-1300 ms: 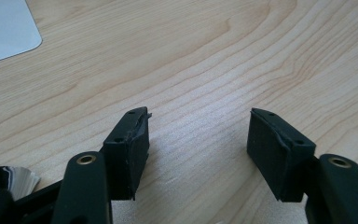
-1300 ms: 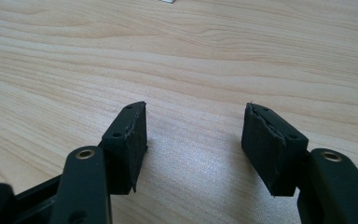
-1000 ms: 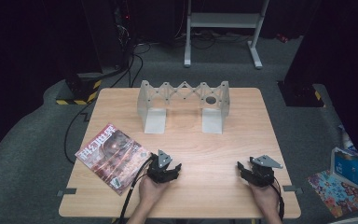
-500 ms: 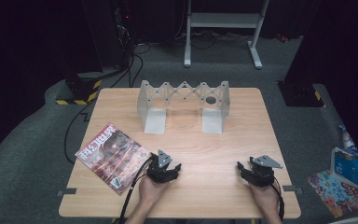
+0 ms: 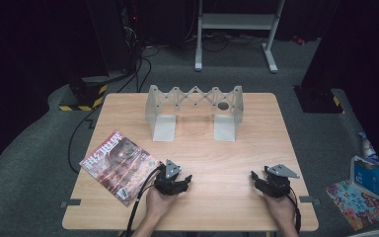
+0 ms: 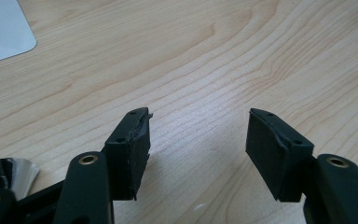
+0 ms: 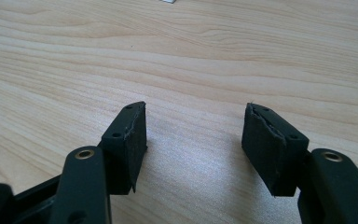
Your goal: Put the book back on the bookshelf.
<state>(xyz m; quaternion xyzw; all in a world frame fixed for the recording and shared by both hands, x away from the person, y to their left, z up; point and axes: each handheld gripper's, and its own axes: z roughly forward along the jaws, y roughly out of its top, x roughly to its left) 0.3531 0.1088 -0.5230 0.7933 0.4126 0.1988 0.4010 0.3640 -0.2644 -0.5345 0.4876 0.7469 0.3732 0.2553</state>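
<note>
Magazine (image 5: 118, 166) as the object nearest the tools: a thin, glossy-covered issue lying flat on the wooden table (image 5: 227, 158), its corners skewed to the table edges, just beside and to the left of the left gripper (image 5: 176, 181). The cover is dark red-brown with pale lettering along its far edge; the print is too small to read. Judged from its look, the magazine is light, limp and slick: it would sag if lifted by one corner, and the smooth cover gives the pads little friction. The better hold is probably the spine or a full edge, with one jaw slid under the overhang after the magazine is nudged to the table edge, since a flat sheet offers nothing to pinch from above.

Left gripper, in the person's left hand (image 5: 159, 203): jaws spread wide with bare wood between them, holding nothing; in the left gripper view (image 6: 198, 135) a shiny sliver at the lower left may be the cover's corner. Right gripper (image 5: 269, 181): likewise released and empty, well to the right of the magazine, its jaws parted over bare table in its own view (image 7: 195, 130).

Grey accordion-style rack (image 5: 194, 109): stands well beyond the magazine toward the far side, on two flat feet, untouched
</note>
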